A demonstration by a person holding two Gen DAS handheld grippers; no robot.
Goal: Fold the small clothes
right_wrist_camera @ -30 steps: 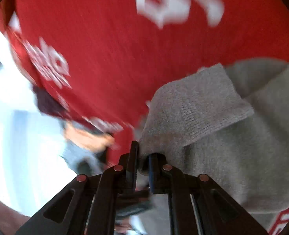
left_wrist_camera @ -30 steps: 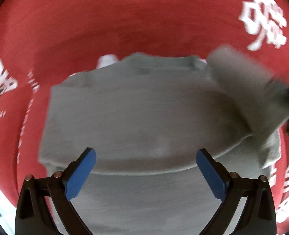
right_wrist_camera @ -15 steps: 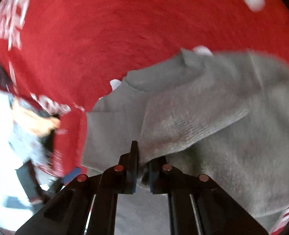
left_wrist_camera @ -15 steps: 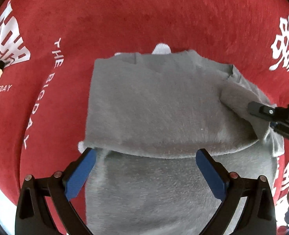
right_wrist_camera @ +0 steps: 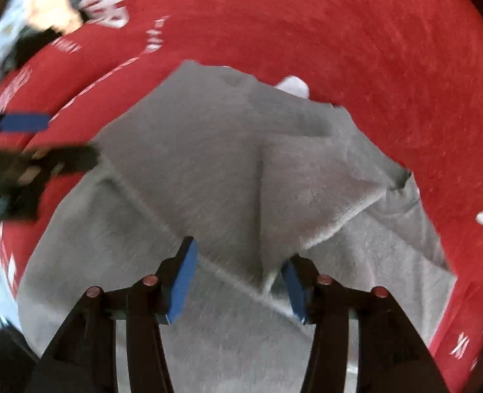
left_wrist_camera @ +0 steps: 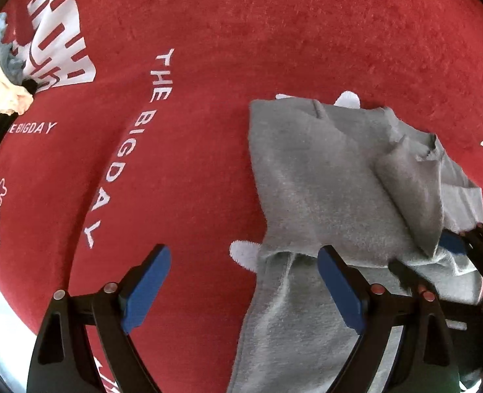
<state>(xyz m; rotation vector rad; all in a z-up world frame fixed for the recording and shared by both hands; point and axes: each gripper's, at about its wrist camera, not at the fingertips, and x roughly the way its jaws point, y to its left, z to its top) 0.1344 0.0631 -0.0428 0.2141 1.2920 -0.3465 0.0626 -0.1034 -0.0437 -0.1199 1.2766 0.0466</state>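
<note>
Grey garment [right_wrist_camera: 208, 177] on red surface [left_wrist_camera: 274, 49]; your right claw [right_wrist_camera: 238, 281] opening, sleeve fold between pads; left claw [left_wrist_camera: 241, 288] wide, closing, empty.

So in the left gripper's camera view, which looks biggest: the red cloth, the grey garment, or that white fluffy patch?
1. red cloth
2. grey garment
3. white fluffy patch, smallest by far

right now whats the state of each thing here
grey garment: lying on the cloth, partly folded, a sleeve flap laid over its body
right gripper: fingers opening over the garment, nothing pinched
left gripper: fingers wide, holding nothing
red cloth: spread flat under the garment
</note>
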